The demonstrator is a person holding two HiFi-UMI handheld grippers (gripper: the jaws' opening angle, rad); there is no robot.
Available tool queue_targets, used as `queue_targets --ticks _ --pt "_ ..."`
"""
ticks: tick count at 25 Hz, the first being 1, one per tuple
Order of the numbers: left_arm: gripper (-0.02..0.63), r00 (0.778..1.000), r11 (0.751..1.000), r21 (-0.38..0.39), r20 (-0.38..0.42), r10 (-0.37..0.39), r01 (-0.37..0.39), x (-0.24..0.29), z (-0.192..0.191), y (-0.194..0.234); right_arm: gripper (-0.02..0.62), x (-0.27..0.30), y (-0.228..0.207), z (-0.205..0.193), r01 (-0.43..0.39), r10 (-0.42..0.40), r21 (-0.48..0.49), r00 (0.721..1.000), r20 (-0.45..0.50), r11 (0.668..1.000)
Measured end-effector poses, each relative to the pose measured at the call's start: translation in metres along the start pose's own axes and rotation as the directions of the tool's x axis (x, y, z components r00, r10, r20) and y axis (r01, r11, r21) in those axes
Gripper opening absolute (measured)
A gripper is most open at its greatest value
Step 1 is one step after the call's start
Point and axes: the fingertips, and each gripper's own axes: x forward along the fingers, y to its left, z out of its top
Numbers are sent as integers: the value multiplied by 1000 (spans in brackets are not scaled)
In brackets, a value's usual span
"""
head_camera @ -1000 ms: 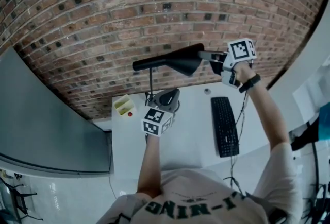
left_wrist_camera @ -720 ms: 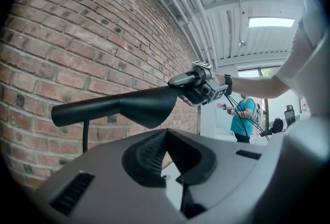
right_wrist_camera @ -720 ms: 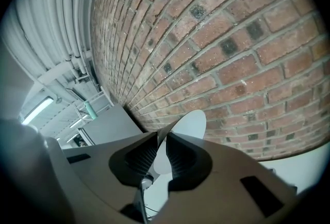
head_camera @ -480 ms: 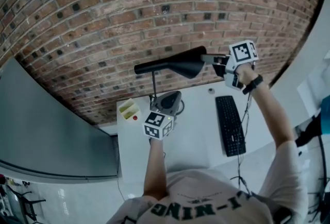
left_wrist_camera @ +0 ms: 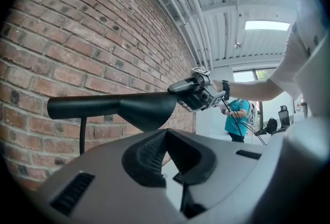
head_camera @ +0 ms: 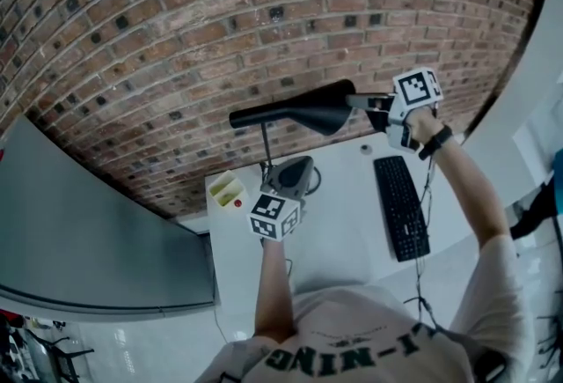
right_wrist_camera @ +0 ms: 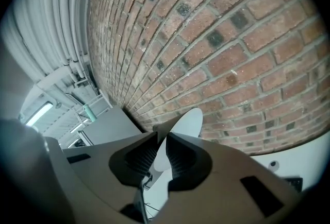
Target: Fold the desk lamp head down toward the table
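Right gripper (head_camera: pixel 368 102) is clenched on the rim of the black lamp head (head_camera: pixel 295 113). The head stands raised, roughly level, high above the white table (head_camera: pixel 339 236) in front of the brick wall (head_camera: pixel 220 11). Left gripper (head_camera: pixel 294 173) is low beside the lamp pole (head_camera: pixel 266 146), jaws closed and empty.

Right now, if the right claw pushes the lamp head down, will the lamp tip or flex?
Probably top-heavy: the lamp head is long, on a thin stem over a small base, so it may tip. The stem may flex. The right claw pinches only the head's thin edge, so it could slip.
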Motion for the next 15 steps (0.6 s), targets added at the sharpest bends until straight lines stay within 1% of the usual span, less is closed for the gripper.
queue_targets --ticks 1,4,6,7,8,9,10,11,15 --pt "0 1000 1000 -1 0 0 0 0 -1 0 54 1 2 -1 -18 18 0 1000 -1 1000" --pt "0 1000 1000 -4 -6 1 -1 -1 -3 4 54 -5 -11 -6 76 -76 14 997 -13 997" --pt "0 1000 1000 -9 -8 5 -5 -3 -5 7 54 -6 -14 -7 86 -86 18 996 -13 996" --pt "0 1000 1000 -12 -8 7 -7 -3 -6 8 54 -5 -13 -7 78 -78 16 997 -12 997" --pt "0 1000 1000 -14 -9 9 -9 -4 -7 9 54 -3 -9 -7 45 -45 12 999 -8 999" --pt "0 1000 1000 -16 -10 11 -11 -4 -8 10 54 1 0 -6 -27 27 4 1000 0 1000" --pt "0 1000 1000 -17 -10 12 -12 -5 -9 10 54 6 10 -5 -107 107 -4 994 9 994" --pt "0 1000 1000 -18 -10 12 -13 -5 -10 11 54 8 12 -6 -135 135 -3 991 13 991" --pt "0 1000 1000 -19 9 -7 8 -4 -8 9 54 4 -7 -16 -53 53 32 998 14 998"
